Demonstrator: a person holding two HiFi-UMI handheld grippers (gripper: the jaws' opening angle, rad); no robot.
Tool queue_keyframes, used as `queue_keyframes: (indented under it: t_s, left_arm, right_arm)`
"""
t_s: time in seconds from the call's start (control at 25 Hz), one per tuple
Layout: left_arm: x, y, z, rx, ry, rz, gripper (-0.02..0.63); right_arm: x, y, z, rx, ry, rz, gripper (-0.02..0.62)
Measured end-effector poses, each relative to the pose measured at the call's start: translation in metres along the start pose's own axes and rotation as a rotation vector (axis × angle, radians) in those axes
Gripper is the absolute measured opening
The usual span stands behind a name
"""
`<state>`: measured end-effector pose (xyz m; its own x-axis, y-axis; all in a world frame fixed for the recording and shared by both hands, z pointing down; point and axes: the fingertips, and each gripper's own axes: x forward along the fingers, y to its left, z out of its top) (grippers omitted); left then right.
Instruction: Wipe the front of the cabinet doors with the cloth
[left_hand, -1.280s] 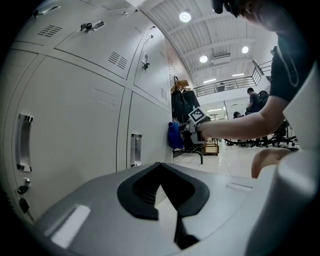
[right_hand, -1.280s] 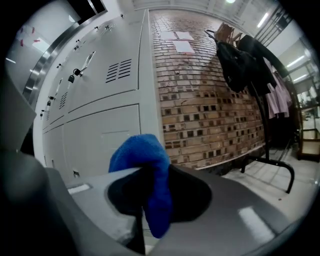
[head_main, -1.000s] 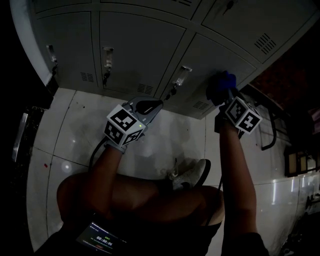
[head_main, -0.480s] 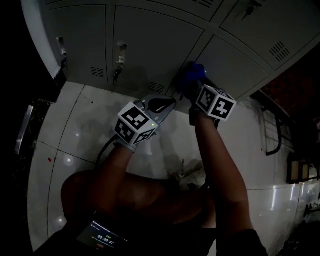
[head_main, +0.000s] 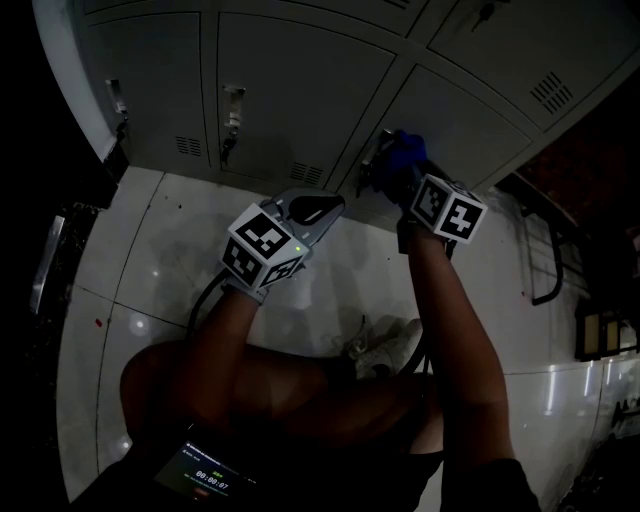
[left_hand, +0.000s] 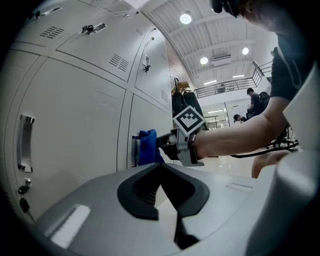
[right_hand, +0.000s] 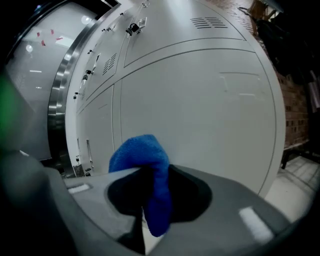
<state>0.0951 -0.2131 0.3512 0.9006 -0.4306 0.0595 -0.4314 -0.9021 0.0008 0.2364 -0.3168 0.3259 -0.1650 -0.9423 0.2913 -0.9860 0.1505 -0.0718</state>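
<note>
A row of grey cabinet doors (head_main: 290, 90) with handles and vent slots runs across the top of the head view. My right gripper (head_main: 412, 178) is shut on a blue cloth (head_main: 403, 153), which it presses to a lower door just right of a handle (head_main: 374, 152). In the right gripper view the cloth (right_hand: 146, 167) bunches between the jaws against the pale door (right_hand: 200, 100). My left gripper (head_main: 322, 208) hangs shut and empty over the floor, short of the doors. Its own view shows the left gripper (left_hand: 166, 186), the cloth (left_hand: 148, 147) and the right gripper (left_hand: 176, 146) at the door.
The person crouches on a glossy tiled floor (head_main: 150, 250), with bare knees and a white shoe (head_main: 388, 346) below the grippers. A phone with a timer (head_main: 205, 470) rests at the lap. A dark metal rack (head_main: 540, 250) stands at the right.
The right gripper swept the cloth left along the lower door to the handle, then came back slightly right. The left gripper has hardly moved.
</note>
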Motion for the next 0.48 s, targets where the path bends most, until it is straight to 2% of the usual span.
queue_keyframes:
  t_s: [0.2, 0.36, 0.48]
  left_arm:
    - [0.002, -0.001, -0.001, 0.006, 0.005, -0.004, 0.002]
    - [0.002, -0.001, -0.003, 0.006, 0.01, -0.004, 0.001]
    - [0.003, -0.003, -0.004, 0.009, 0.015, -0.007, 0.001]
  right_arm:
    - [-0.013, -0.035, -0.003, 0.002, 0.003, -0.051, 0.077]
    - [-0.029, -0.079, -0.01, 0.052, -0.001, -0.12, 0.077]
    - [-0.043, -0.114, -0.018, 0.134, 0.007, -0.177, 0.077]
